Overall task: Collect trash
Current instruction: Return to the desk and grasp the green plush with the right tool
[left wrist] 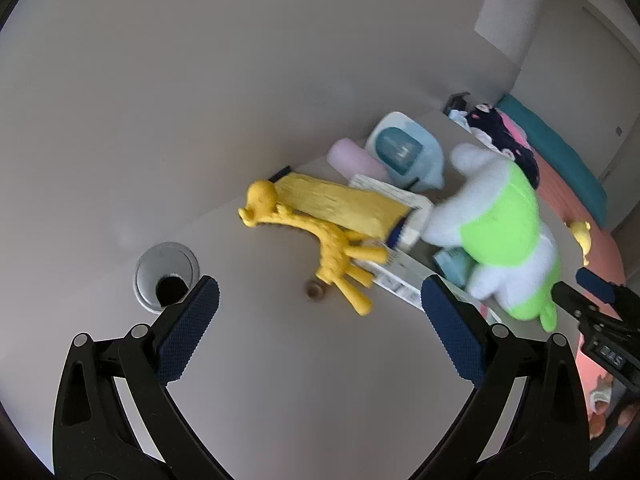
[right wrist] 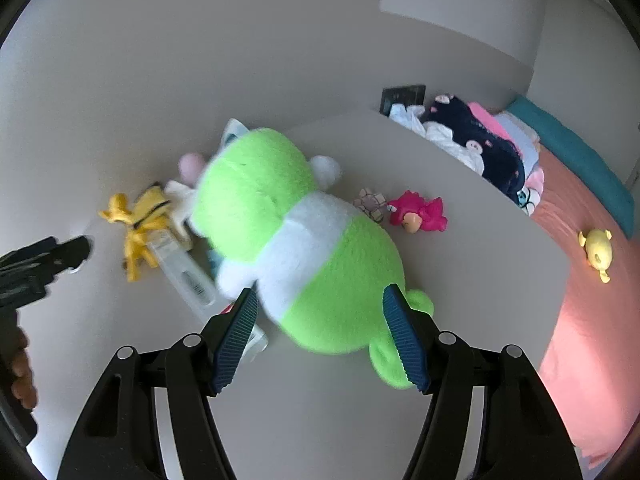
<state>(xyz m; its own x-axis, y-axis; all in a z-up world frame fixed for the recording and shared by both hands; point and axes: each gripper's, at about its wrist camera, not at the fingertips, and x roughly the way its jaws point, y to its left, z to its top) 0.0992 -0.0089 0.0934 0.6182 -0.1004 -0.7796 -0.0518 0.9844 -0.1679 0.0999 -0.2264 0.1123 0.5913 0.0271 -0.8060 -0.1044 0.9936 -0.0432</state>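
The crumpled paper wad (right wrist: 370, 202) lies on the desk (right wrist: 460, 264) beyond the green plush (right wrist: 320, 248), nearer the right gripper (right wrist: 320, 340), which, like the left gripper (left wrist: 320, 328), stands wide and empty.

Ahead of the right gripper (right wrist: 320, 334), the green and white plush (right wrist: 304, 240) is smeared by motion blur and hides most of the flat white packaging (right wrist: 188, 276) lying under its near side; a pale blue item (right wrist: 214, 260) shows only as a sliver at the plush's left edge. Ahead of the left gripper (left wrist: 320, 316), a small brown round thing (left wrist: 315, 290) beside the yellow giraffe toy (left wrist: 320, 240) is too blurred to identify. The person's hand (right wrist: 20, 376) is cut off at the left edge of the right wrist view.
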